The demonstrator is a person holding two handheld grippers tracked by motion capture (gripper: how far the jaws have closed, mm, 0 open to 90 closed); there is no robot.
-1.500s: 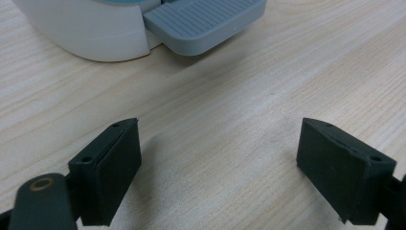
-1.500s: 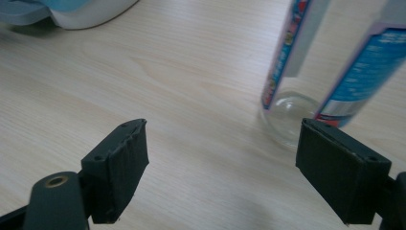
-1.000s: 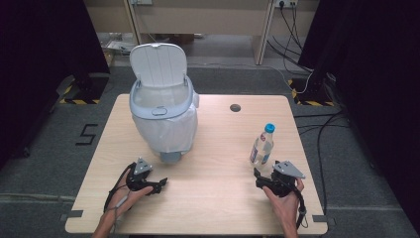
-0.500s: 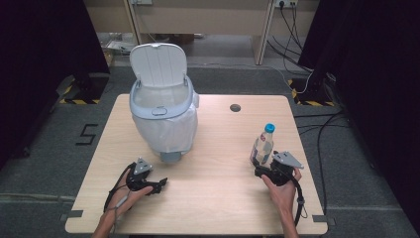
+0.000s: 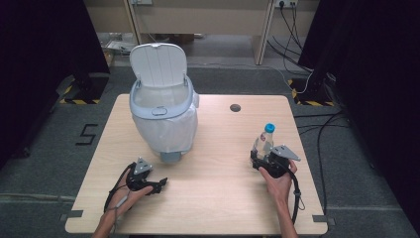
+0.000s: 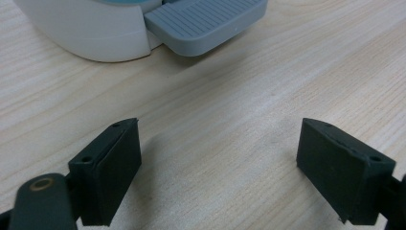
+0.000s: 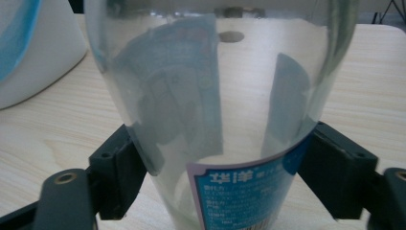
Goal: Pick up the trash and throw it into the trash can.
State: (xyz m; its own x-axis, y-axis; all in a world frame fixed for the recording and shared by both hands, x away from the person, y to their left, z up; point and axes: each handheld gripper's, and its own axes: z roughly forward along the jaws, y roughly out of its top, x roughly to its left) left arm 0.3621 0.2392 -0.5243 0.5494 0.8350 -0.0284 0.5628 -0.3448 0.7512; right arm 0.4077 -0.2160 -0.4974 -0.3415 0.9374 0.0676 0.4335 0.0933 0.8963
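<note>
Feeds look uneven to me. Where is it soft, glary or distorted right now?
High view: evenly lit table, dark surroundings, low detail on the right gripper. Left gripper view: jaws sharp, bin pedal slightly soft, faint shadows under the jaws. Right gripper view: the clear bottle sits so close that it blurs and warps the table behind; its label is partly readable.

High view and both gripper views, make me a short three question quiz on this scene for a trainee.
1. True or false: the bin lid is open.
2. What sits between the right tool's jaws: A) the clear bottle, B) a cup, C) nothing?
3. Fill in: the grey pedal ahead of the left tool belongs to the ____.

Key: 1 true. 2 A. 3 bin.
</note>
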